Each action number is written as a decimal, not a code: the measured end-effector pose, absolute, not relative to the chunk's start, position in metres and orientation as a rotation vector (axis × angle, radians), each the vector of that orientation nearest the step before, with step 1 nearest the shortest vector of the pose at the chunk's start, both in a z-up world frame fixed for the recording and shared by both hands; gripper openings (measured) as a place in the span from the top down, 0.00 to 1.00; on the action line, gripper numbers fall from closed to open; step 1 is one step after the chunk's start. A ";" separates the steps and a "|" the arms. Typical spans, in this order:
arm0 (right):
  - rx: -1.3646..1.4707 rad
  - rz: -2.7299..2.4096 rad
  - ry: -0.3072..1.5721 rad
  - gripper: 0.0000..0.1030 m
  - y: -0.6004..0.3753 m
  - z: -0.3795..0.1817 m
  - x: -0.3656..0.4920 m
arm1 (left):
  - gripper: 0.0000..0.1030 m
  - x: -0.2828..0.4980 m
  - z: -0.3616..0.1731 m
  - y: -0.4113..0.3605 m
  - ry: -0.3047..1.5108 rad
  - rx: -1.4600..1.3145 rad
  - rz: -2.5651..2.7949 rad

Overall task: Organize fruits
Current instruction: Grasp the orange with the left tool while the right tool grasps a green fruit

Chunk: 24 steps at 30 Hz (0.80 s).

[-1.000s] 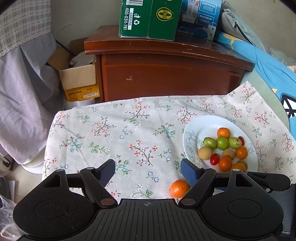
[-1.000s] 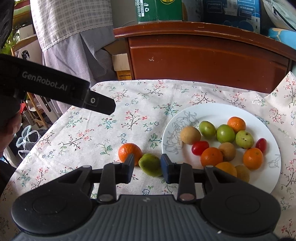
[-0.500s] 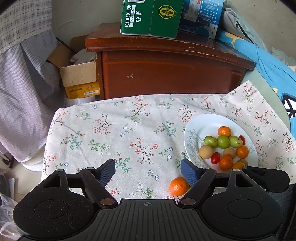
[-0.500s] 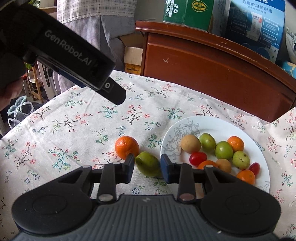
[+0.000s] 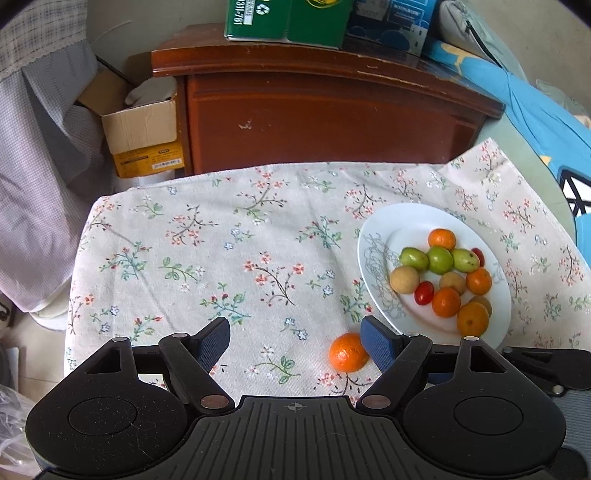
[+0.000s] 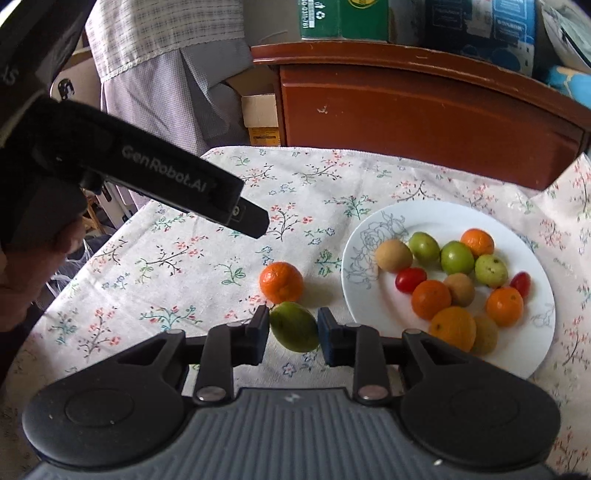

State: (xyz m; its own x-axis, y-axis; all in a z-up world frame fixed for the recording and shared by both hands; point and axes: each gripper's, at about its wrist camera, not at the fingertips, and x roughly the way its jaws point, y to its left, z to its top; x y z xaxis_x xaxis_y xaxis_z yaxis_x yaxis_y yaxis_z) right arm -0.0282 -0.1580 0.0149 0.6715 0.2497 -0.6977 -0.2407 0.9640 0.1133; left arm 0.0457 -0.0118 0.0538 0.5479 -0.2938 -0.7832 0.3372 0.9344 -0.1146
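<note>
My right gripper (image 6: pixel 292 326) is shut on a green fruit (image 6: pixel 294 326) and holds it above the floral cloth, left of the white plate (image 6: pixel 532 354). A loose orange tangerine (image 6: pixel 281 281) lies on the cloth just beyond the held fruit; it also shows in the left wrist view (image 5: pixel 347 352). The plate (image 5: pixel 376 236) holds several tangerines, green fruits, brown fruits and cherry tomatoes. My left gripper (image 5: pixel 295 338) is open and empty above the cloth, its right finger beside the loose tangerine. The left gripper's body (image 6: pixel 155 173) shows in the right wrist view.
A floral cloth (image 5: pixel 207 243) covers the table. A dark wooden cabinet (image 5: pixel 325 114) stands behind it with a green carton (image 5: pixel 288 18) and a blue box (image 5: pixel 391 22) on top. A cardboard box (image 5: pixel 144 136) sits at the back left. Blue bedding (image 5: pixel 535 110) lies at the right.
My right gripper has lifted the green fruit off the cloth and risen, so the loose tangerine now sits apart beyond it. The left gripper has shifted slightly and stays open.
</note>
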 end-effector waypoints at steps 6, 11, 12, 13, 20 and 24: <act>0.311 0.171 0.891 0.72 -0.186 0.008 -0.050 | 0.24 0.036 0.040 -0.024 0.908 0.115 -0.426; 0.363 0.134 0.894 0.72 -0.192 0.004 -0.053 | 0.27 0.031 0.030 -0.033 0.893 0.146 -0.462; 0.366 0.131 0.892 0.72 -0.192 0.004 -0.052 | 0.27 0.032 0.029 -0.034 0.891 0.143 -0.466; 0.374 0.129 0.893 0.71 -0.192 0.004 -0.052 | 0.27 0.032 0.028 -0.034 0.889 0.141 -0.469; 0.364 0.133 0.893 0.69 -0.190 0.004 -0.053 | 0.33 0.036 0.020 -0.041 0.887 0.132 -0.488; 0.341 0.140 0.891 0.69 -0.188 0.005 -0.054 | 0.40 0.038 0.014 -0.047 0.893 0.148 -0.489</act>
State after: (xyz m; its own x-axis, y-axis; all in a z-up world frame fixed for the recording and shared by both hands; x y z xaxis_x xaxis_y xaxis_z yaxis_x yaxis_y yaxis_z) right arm -0.0536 -0.1875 0.0045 0.6240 0.2603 -0.7368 0.0211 0.9370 0.3488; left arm 0.0376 -0.0468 0.0138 0.5257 -0.3465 -0.7769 0.4672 0.8808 -0.0767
